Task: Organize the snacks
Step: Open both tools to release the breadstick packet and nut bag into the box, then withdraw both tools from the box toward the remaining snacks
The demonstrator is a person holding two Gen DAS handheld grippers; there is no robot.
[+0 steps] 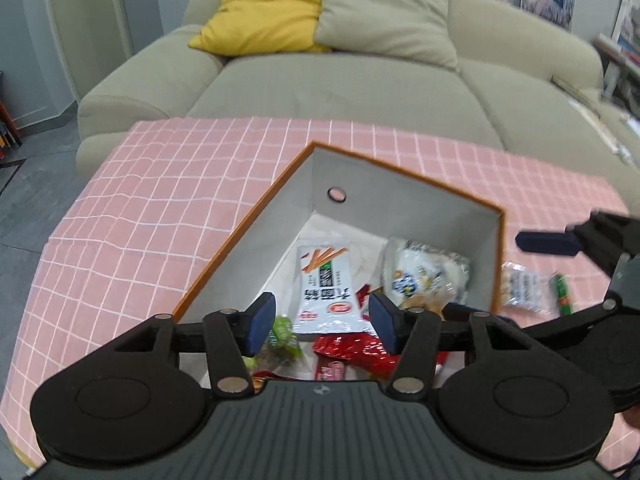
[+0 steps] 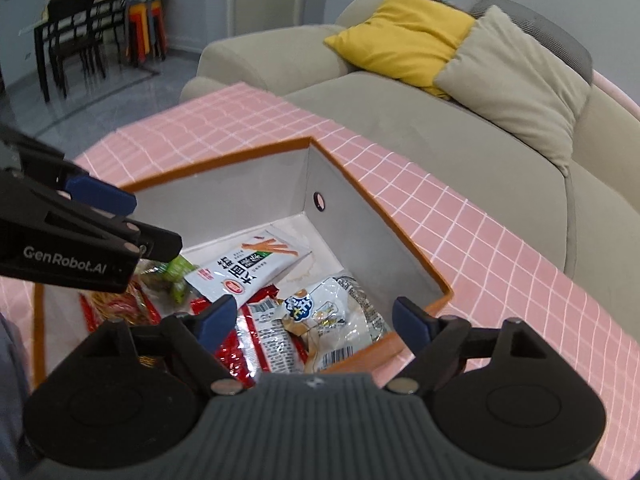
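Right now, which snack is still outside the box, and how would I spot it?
Find the orange-rimmed box on the pink checked cloth. Just beyond its right wall lies a clear packet. Unlike the others, it rests on the cloth, not inside.

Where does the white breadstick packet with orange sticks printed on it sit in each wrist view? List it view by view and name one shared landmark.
Left wrist view: the white breadstick packet lies centre frame on the box floor, just beyond the left claw.
Right wrist view: the packet lies left of centre, tilted, beyond the right claw.
Shared landmark: the round hole in the box's grey wall, behind the packet.
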